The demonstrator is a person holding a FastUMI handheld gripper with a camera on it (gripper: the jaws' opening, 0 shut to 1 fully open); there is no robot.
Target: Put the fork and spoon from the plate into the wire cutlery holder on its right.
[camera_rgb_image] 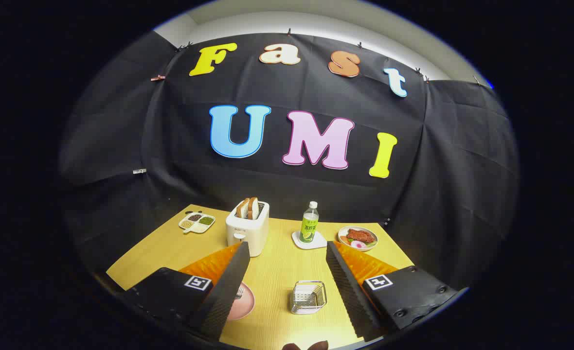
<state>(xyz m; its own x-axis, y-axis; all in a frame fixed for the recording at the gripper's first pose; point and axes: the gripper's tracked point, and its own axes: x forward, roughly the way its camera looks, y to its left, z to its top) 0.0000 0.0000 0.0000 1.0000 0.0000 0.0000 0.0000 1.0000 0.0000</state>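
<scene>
Overhead, your gripper (pixel 287 272) hangs well above a pale wooden table (pixel 277 267) set against black cloth, with a strip of white wall over the cloth. At the table's far side you have a divided tray (pixel 197 222), a white toaster (pixel 248 227) with bread in its slots, a green bottle (pixel 309 222) on a white coaster (pixel 309 240), and a dish of food (pixel 357 237).

Your left finger (pixel 226 291) covers most of the pink plate (pixel 243 302); just a fork (pixel 240 292) tip peeks out beside the pad, and you cannot make out the spoon. Two dark rounded shapes near you are too cut off to identify.

The holder (pixel 308 297) is a small square wire basket, upright, between your fingers, to the right of the plate and apart from it. Your fingers stand wide apart, gripping nothing.
</scene>
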